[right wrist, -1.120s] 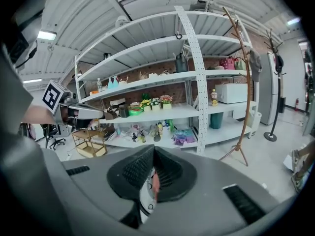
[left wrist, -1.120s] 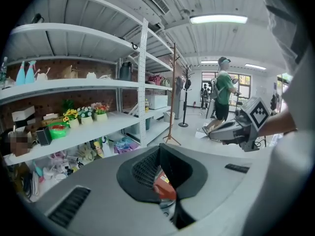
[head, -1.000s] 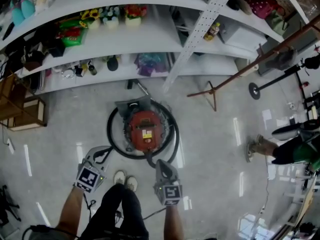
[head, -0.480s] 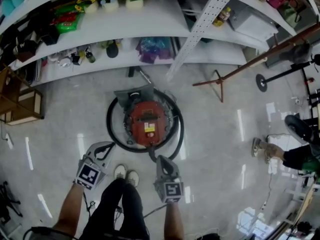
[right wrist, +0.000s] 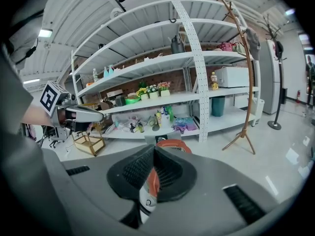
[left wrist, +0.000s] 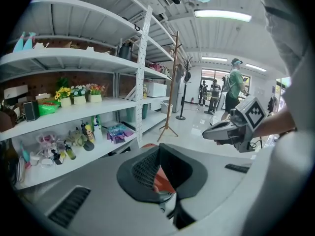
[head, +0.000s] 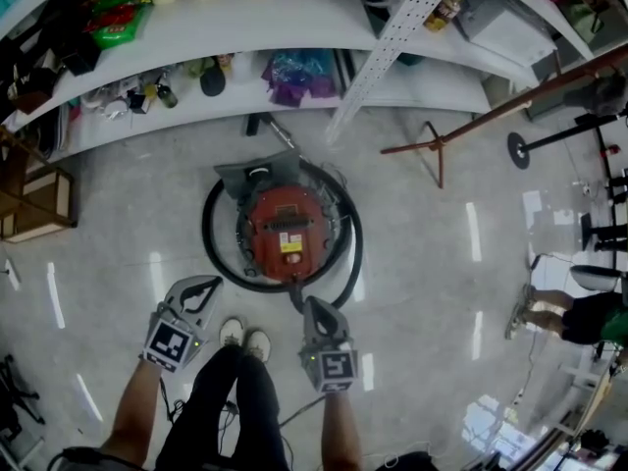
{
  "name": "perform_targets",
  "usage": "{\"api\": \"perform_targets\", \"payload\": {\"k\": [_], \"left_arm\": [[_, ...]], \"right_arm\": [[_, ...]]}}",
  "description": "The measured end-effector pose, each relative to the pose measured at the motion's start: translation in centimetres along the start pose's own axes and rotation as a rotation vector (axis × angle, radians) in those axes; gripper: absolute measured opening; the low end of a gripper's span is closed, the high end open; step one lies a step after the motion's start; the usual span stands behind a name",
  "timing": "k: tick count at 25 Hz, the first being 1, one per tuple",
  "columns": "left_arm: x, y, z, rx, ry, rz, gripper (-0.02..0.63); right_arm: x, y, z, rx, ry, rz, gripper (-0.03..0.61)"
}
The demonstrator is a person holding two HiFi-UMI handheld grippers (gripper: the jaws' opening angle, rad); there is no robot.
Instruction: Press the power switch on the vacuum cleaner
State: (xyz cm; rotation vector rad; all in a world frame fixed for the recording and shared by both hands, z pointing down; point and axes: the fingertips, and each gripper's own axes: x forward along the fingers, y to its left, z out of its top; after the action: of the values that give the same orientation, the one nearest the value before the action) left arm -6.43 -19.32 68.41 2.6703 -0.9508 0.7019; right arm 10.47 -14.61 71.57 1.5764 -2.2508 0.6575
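Two clenched, empty: left gripper [head: 210, 284], right gripper [head: 312, 305], lower centre. Vacuum cleaner [head: 287, 232] mid-frame: prob. heavy, rigid; press top.

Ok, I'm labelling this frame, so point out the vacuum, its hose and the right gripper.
vacuum [head: 283, 220]: head view, on its red top.
hose [head: 207, 235]: head view, left side of the black loop.
right gripper [head: 312, 305]: head view, at the tips of its jaws.
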Motion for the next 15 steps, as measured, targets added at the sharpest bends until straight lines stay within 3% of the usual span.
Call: {"api": "perform_targets", "payload": {"k": [15], "left_arm": [[3.2,0.5,-5.7,-0.011,0.041,-0.003,0.006]], "right_arm": [[4.5,-2.0,-6.3,0.025,0.035,0.009,0.012]]}}
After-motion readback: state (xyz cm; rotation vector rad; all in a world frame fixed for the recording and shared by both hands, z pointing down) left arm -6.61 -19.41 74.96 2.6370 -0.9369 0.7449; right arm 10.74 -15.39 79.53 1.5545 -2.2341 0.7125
